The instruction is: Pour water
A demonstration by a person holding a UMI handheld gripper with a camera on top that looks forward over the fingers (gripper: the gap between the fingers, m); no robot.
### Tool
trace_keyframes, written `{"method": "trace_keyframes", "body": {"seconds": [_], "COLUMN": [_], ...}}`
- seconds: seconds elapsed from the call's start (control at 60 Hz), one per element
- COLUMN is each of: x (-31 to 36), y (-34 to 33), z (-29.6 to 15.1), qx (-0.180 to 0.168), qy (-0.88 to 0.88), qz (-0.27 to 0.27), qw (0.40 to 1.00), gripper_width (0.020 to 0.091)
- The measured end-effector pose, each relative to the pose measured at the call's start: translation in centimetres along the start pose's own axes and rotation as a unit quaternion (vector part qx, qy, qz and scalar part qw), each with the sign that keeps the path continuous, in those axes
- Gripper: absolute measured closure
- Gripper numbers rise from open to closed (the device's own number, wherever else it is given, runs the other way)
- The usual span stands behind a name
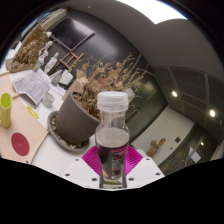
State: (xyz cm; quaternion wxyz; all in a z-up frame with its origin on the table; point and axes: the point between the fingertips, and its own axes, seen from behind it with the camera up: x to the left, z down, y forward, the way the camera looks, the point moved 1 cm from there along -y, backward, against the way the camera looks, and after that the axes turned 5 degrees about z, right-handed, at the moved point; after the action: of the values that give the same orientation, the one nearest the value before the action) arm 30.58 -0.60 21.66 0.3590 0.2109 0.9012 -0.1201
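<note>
Spillage is looking like the main risk here. In the gripper view, the gripper (112, 165) is clamping a clear plastic bottle with a white cap (112, 128), its magenta pads (97, 160) pressing on both sides of the lower body. The bottle is standing upright between the fingers, with dark liquid sitting in its lower half. The cap appears to be still on, so tipping now would be pouring nothing, and the smooth round wall could be slipping in the pads as it tilts. Just beyond the bottle, a dark round pot holding dry, pale twiggy stems (78, 112) is resting on the light tabletop (45, 150), likely the target. To the side, a yellow-green cylinder (6, 108) and a flat red disc (20, 144) are sitting near scattered papers (38, 88), which stray water would be soaking.
</note>
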Motion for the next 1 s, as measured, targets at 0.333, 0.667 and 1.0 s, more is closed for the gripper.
{"method": "trace_keyframes", "body": {"seconds": [0.333,0.667,1.0], "x": [12.2,21.8,19.6], "y": [-4.5,-5.4,-5.6], "z": [-13.5,-14.1,-12.7], "qx": [-0.176,-0.226,-0.09], "qy": [-0.351,-0.519,-0.208], "qz": [0.026,0.027,-0.081], "qw": [0.919,0.824,0.971], "gripper_width": [0.0855,0.0856,0.0851]}}
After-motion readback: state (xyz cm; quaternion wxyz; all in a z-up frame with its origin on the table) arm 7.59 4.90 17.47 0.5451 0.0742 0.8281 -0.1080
